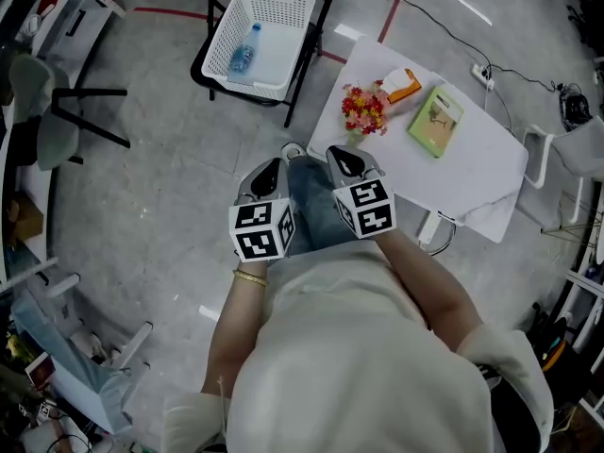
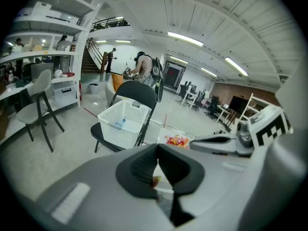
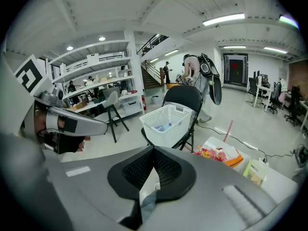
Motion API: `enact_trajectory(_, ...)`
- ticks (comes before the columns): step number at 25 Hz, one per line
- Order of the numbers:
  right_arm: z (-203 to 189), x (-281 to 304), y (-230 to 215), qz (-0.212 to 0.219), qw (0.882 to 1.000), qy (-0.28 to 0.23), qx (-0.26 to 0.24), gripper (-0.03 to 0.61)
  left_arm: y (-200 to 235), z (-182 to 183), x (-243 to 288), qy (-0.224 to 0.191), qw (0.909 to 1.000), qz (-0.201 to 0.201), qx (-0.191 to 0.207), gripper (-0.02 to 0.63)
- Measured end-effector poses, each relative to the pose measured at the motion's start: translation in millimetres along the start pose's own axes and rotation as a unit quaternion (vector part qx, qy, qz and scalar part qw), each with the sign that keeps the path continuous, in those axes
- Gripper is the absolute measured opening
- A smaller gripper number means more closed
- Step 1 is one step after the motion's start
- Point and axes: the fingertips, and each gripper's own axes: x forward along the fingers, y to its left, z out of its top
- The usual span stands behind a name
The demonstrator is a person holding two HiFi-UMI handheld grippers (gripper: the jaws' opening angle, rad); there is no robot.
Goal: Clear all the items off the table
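Head view first: where do the two grippers sit?

Side by side in front of the person's chest, nearly touching. The left gripper [image 1: 273,165] and the right gripper [image 1: 342,155] both point forward and down at the floor.

Are either of them carrying anything?

No. In the left gripper view the two dark pads are pressed together with nothing between them. The right gripper view shows the same: pads closed against each other, nothing pinched.

Where are the things to clear, seen from the tools?

All ahead and to the right of the right gripper's tips, on the white table [image 1: 477,173]. The bunch of flowers [image 1: 364,109] is the closest item, standing near the table edge just beyond that gripper. The orange packet [image 1: 404,85] lies just past the flowers, close beside them. The green book [image 1: 435,121] lies flat further to the right, apart from both.

And on the left gripper's side?

Ahead of it, well beyond its tips and a little to the left, a white basket [image 1: 226,32] rests on the seat of a black folding chair [image 1: 206,70]. A blue-labelled bottle [image 1: 243,53] lies inside the basket, against its left wall.

Is anything touching the grippers?

Nothing. Table and chair both stand apart from them, with bare grey floor [image 1: 160,206] under the tips.
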Motion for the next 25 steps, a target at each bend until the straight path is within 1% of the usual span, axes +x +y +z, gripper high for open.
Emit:
enact_trajectory(6, -29, 2, -31, -0.049, 0.998, 0.009, 0.041, -0.002, -11, -10, 18, 0.020, 0.9995, -0.017, 0.016, 0.009)
enact_trajectory(10, -50, 8, -53, -0.081, 0.994, 0.019, 0.074, 0.000, -14, -15, 35, 0.036, 0.9986, -0.029, 0.024, 0.009)
enact_trajectory(14, -67, 19, -73, -0.106, 0.989, 0.028, 0.101, 0.017, -10, -19, 54, 0.051, 0.9977, -0.035, 0.030, 0.009)
enact_trajectory(18, -87, 34, -90, -0.120, 0.985, 0.045, 0.113, 0.049, -3, -21, 78, 0.058, 0.9973, -0.035, 0.029, 0.009)
enact_trajectory(25, -130, 58, -103, -0.128, 0.980, 0.081, 0.128, 0.098, 3, -36, 113, 0.076, 0.9959, -0.037, 0.030, 0.009)
